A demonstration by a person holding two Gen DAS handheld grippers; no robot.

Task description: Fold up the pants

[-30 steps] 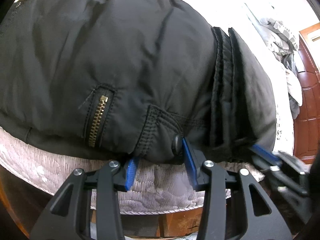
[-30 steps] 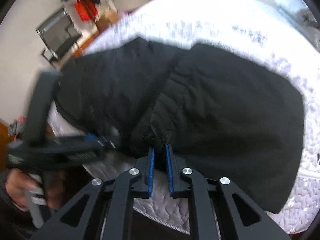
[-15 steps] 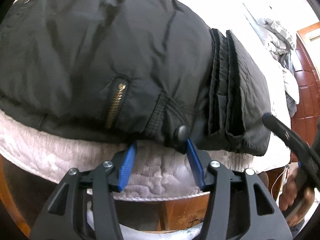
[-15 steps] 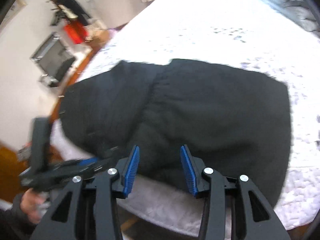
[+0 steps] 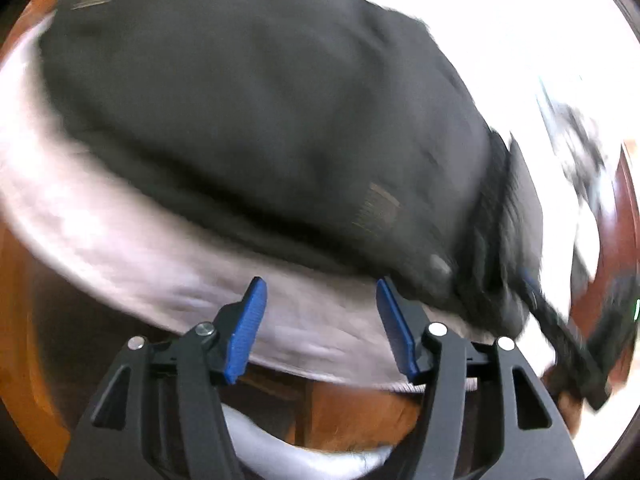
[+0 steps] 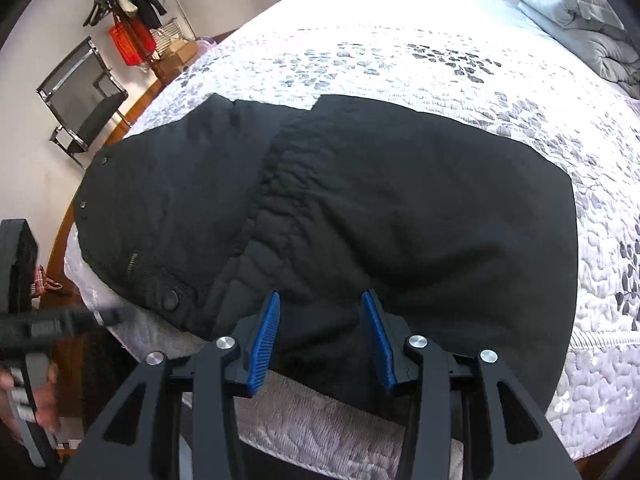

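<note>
Folded pants (image 6: 360, 208) lie on the bed (image 6: 440, 56), at its near edge, waistband fold toward the left. Bedding (image 6: 576, 12) is piled on the bed's far right corner, well apart from the pants. A chair (image 6: 86, 108) and a coat rack (image 6: 120, 4) stand beyond the bed, at left.

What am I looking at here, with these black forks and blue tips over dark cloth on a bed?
No robot: a person carries hand-held tongs in each hand, each with a camera looking along its fingers. One picture is from the left tongs, blurred by motion, jaws opening over the bed's edge with nothing between them. The other is from the right tongs, open above the cloth. The cloth is black pants, folded on a quilted bed. Nothing is held. A hand with the left tool shows at that picture's left edge.
</note>
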